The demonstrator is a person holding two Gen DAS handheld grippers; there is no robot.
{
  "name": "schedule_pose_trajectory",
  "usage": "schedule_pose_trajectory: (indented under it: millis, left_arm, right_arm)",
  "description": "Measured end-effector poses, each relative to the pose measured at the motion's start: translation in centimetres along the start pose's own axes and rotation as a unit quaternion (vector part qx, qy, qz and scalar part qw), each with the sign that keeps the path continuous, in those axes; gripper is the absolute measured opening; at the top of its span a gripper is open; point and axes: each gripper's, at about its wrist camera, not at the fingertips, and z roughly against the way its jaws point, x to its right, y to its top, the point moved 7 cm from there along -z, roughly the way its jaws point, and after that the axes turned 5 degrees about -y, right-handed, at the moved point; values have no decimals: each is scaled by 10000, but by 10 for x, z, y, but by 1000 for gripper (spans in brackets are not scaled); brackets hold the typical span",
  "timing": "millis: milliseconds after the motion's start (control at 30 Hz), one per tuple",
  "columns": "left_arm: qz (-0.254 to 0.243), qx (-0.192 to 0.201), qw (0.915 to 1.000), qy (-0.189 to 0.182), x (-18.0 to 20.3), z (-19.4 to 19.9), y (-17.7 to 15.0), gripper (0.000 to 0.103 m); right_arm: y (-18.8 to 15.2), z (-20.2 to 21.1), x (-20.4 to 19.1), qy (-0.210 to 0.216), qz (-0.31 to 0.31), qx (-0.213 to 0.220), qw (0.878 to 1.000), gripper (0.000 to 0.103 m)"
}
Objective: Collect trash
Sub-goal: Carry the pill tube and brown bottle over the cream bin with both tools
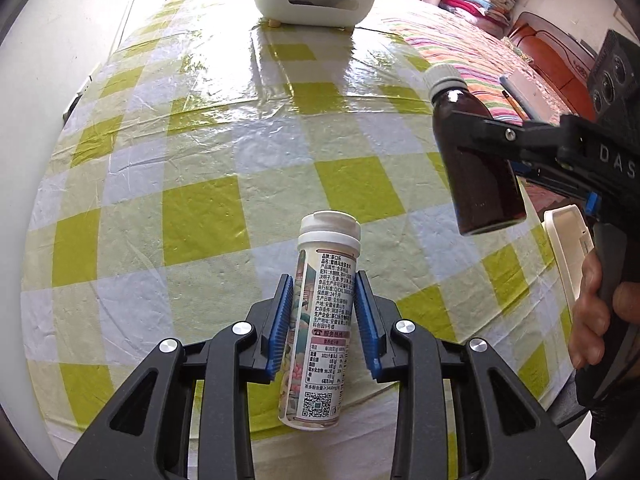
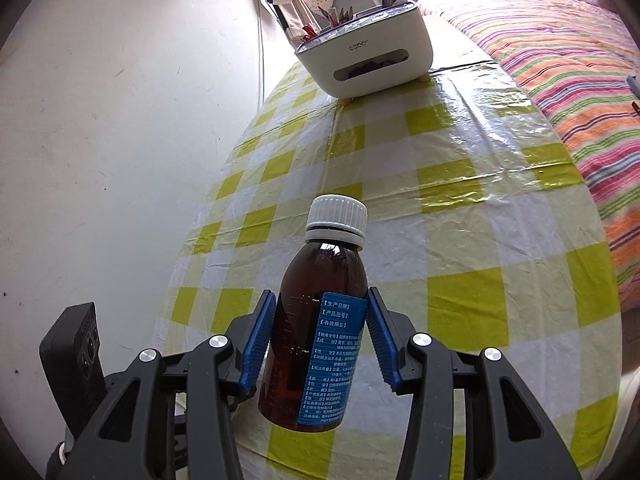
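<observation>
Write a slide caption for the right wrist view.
Right gripper holds a brown medicine bottle above the checked tablecloth.

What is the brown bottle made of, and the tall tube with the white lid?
The brown bottle looks like glossy see-through amber plastic or glass; light glints on its shoulder, and I cannot tell which. Its ribbed cap looks like white plastic. The tube seems plastic or card under a printed paper label, with a smooth white plastic lid.
</observation>
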Motion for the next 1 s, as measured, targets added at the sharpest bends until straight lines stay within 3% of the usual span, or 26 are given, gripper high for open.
schedule_pose_trajectory:
  millis: [233, 533, 767, 1000]
  left_arm:
    - [-204, 340, 9991, -158, 41, 13, 16, 30]
    - [-491, 852, 9943, -419, 103, 37, 12, 30]
    - [-664, 914, 9921, -555, 133, 41, -3, 30]
    - [-618, 927, 9907, -775, 157, 39, -26, 30]
  right_arm:
    - [-29, 51, 40, -176, -79, 564, 9982, 45]
    - [-57, 109, 86, -486, -209, 1213, 9912, 45]
    - [-73, 139, 106, -708, -204, 1754, 9817, 45]
    - [-84, 176, 111, -1008, -122, 2463, 9639, 45]
